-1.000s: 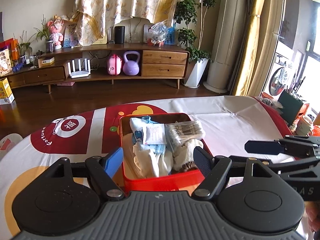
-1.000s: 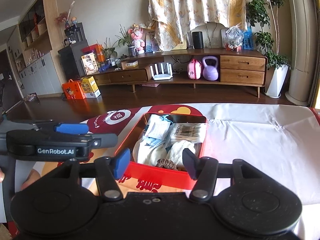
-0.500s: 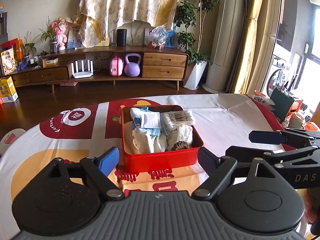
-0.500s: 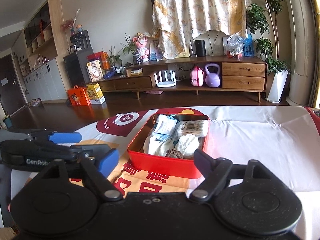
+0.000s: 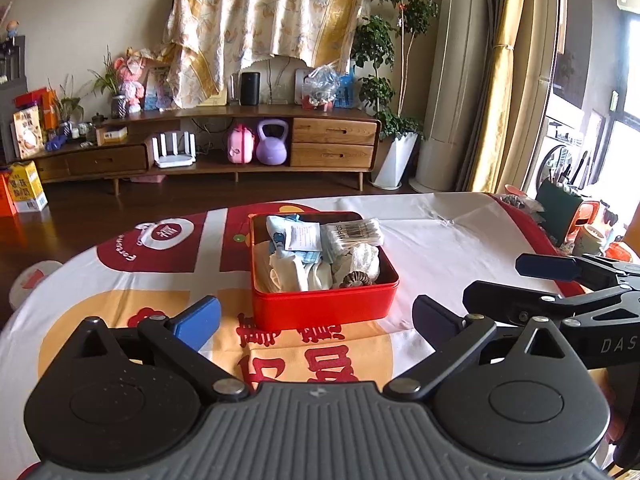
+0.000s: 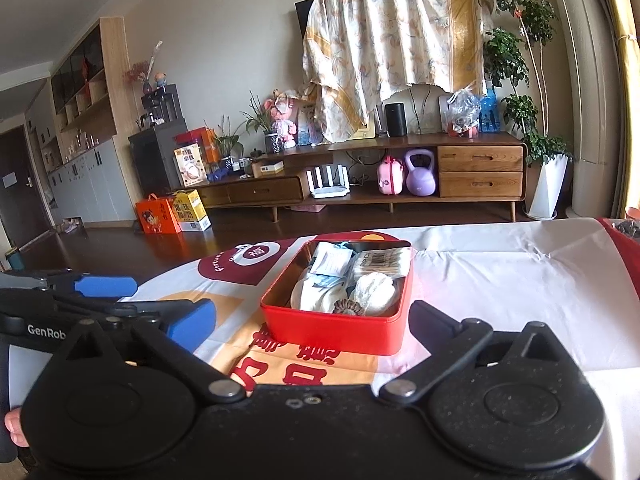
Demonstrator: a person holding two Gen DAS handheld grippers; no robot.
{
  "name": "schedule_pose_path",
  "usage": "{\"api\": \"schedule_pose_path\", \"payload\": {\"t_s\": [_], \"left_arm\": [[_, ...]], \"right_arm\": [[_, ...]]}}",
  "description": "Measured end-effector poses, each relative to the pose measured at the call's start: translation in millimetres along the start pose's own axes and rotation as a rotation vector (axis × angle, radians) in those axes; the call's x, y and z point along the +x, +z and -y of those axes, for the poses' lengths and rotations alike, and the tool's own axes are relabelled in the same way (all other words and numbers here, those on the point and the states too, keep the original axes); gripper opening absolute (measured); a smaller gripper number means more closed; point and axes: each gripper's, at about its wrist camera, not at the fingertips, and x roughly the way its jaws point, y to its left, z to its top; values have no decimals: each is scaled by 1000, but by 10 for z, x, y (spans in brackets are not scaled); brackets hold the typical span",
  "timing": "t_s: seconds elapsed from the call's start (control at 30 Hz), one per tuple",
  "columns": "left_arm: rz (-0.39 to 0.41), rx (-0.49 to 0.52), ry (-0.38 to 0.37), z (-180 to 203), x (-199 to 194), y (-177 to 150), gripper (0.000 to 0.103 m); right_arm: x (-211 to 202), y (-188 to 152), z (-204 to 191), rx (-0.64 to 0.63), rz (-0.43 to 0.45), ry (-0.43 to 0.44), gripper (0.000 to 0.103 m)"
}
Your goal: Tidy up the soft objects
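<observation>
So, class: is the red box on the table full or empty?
Full. The red box has no lid on, and white cloths, packets and a brown hair tie fill it almost to the rim.

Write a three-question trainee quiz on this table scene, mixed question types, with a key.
1. True or false: the red tin on the tablecloth has its lid on.
2. Multiple choice: the brown scrunchie lies A) on the tablecloth, B) in the tin's near corner, C) between the left gripper's fingers.
3. Fill in: nothing sits between the right gripper's fingers; its jaws are ____.

Key: 1 false; 2 B; 3 opening.
</observation>
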Motion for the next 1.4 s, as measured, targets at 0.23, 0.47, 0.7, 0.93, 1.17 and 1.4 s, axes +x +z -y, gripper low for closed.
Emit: {"api": "schedule_pose_path", "payload": {"t_s": [0.23,0.47,0.7,0.93,1.17,1.4], "left_arm": [[11,-8,-1,20,-89,-68,103],[32,33,55,110,-146,-121,103],[24,-1,36,63,-167,-143,103],[17,-12,28,44,-176,-150,103],[18,-16,24,43,-179,-151,103],[16,-18,24,67,-176,-149,103]], "right_arm": [[-47,-61,24,23,1,0,103],[-90,-118,-3,25,-3,6,103],[-91,-135,6,35,-4,1,103],[-98,-132,2,32,-2,-8,103],[-125,-137,-1,34,-1,-12,103],[-115,-124,3,37,-2,-11,103]]}}
